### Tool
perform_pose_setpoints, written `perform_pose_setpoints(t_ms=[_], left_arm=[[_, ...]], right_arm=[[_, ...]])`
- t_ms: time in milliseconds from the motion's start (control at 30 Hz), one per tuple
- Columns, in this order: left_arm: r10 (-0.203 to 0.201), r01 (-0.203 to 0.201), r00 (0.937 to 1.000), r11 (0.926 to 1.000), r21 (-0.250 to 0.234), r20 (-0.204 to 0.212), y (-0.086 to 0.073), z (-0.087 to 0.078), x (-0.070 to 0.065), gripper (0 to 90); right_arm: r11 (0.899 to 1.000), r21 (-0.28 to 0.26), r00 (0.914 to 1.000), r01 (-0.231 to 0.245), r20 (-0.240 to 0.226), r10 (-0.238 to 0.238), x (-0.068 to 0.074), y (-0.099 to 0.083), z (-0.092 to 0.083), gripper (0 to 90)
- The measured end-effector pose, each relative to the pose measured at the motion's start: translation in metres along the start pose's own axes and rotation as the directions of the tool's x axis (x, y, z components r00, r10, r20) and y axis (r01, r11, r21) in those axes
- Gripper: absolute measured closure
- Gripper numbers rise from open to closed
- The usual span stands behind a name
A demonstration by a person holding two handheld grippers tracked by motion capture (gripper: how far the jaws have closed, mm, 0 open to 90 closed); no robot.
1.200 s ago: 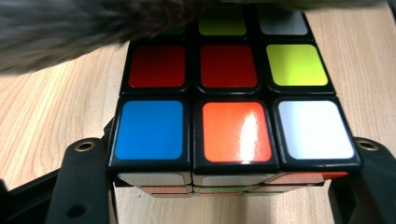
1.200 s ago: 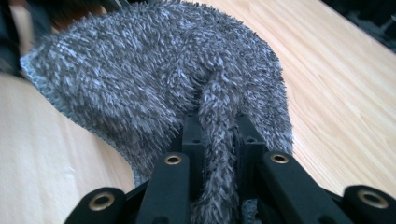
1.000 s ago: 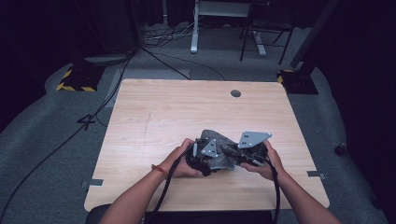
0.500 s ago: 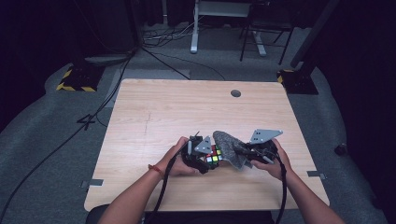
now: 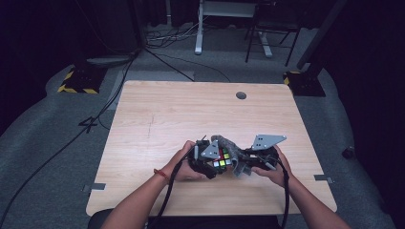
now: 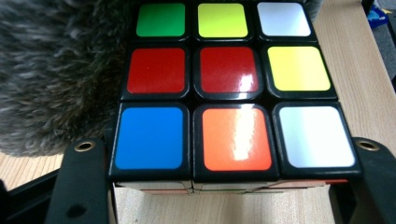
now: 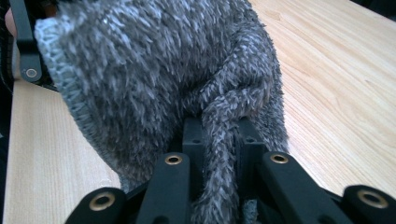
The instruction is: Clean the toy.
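left claw (image 5: 210, 164) clamped on the puzzle cube (image 6: 229, 88), held steady just above the wooden surface (image 5: 191, 114) near its front edge, probably as an anchor. right claw (image 5: 248, 164) pinched tight on a twisted fold of the fuzzy grey cloth (image 7: 187, 70), draped against the cube's side, seemingly to peel the cover off without dragging the cube along.

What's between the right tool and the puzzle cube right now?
The grey fuzzy cloth. The right tool is shut on a fold of it, and the cloth drapes against the cube, which the left tool grips. Nothing else visible sits between them.
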State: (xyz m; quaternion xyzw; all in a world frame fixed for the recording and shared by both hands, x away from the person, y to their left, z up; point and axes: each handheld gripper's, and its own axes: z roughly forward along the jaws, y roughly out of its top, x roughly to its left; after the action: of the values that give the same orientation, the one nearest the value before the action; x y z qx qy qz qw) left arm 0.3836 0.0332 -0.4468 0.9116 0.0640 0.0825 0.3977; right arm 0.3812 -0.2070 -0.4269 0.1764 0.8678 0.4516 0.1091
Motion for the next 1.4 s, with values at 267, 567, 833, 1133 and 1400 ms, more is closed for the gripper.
perform_pose_setpoints(t_ms=[267, 567, 833, 1133, 1400], left_arm=[[0.014, -0.013, 0.9997, 0.9983, 0.057, -0.021, 0.000, 0.009, -0.002, 32.9], [-0.003, 0.004, 0.9998, 0.9999, 0.015, -0.021, -0.001, 0.004, 0.001, 33.4], [0.005, -0.004, 0.9991, 1.0000, 0.007, -0.041, 0.000, -0.004, 0.005, 33.5], [-0.011, 0.011, 0.9992, 0.9998, 0.018, -0.039, 0.000, -0.001, 0.006, 33.5], [0.008, -0.007, 0.9997, 0.9993, 0.038, -0.025, 0.002, 0.005, 0.001, 33.5]], right_arm=[[0.998, -0.062, 0.9993, 0.017, -0.032, -0.019, 0.011, 0.009, -0.003, 79.2], [0.999, -0.033, 0.9993, 0.036, -0.010, -0.036, 0.010, 0.009, -0.006, 79.1], [0.995, 0.091, 0.9990, 0.038, 0.020, -0.040, -0.001, -0.004, 0.003, 78.9], [0.998, -0.014, 0.9970, 0.062, -0.045, -0.062, 0.007, 0.002, -0.006, 78.7], [0.997, -0.024, 0.9973, 0.073, -0.008, -0.073, 0.010, 0.008, -0.002, 78.9]])
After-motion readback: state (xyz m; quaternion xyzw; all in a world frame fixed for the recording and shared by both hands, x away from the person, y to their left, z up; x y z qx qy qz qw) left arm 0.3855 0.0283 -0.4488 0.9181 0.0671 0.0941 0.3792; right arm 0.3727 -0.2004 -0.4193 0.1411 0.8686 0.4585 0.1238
